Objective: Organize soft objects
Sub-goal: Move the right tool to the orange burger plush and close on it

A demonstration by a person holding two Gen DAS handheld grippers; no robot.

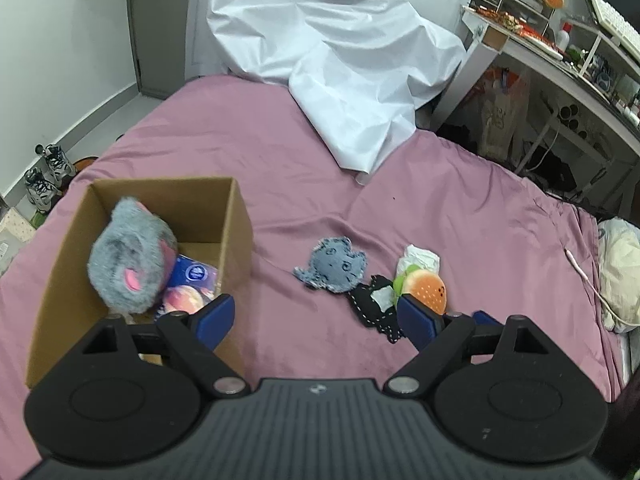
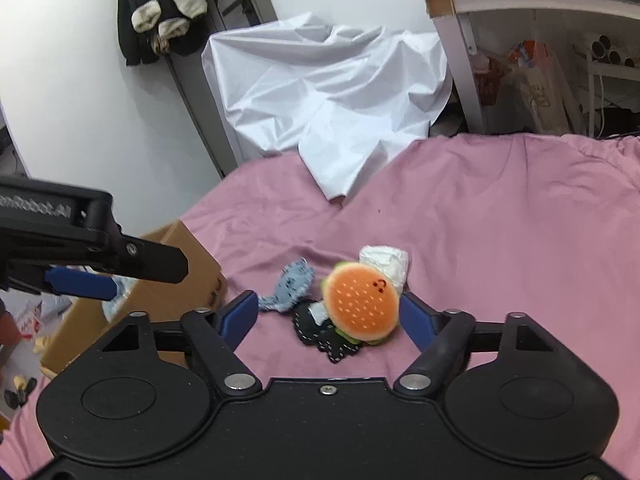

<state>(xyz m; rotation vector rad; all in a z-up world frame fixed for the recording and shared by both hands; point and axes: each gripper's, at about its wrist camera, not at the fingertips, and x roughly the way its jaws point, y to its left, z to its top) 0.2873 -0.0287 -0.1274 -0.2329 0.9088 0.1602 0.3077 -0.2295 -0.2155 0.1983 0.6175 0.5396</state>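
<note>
A cardboard box stands on the pink bedspread at the left. A fluffy grey and pink plush sits in it on top of blue packets. My left gripper hangs open and empty just right of the box. On the bed lie a denim blue toy, a black stitched toy, a burger plush and a white crumpled piece. My right gripper is open around the burger plush; the right pad is close to it, the left pad well apart.
A crumpled white sheet covers the far end of the bed. A cluttered desk stands at the right, shoes on the floor at the left. A pillow and a cable lie by the right edge. A dark jacket hangs on the door.
</note>
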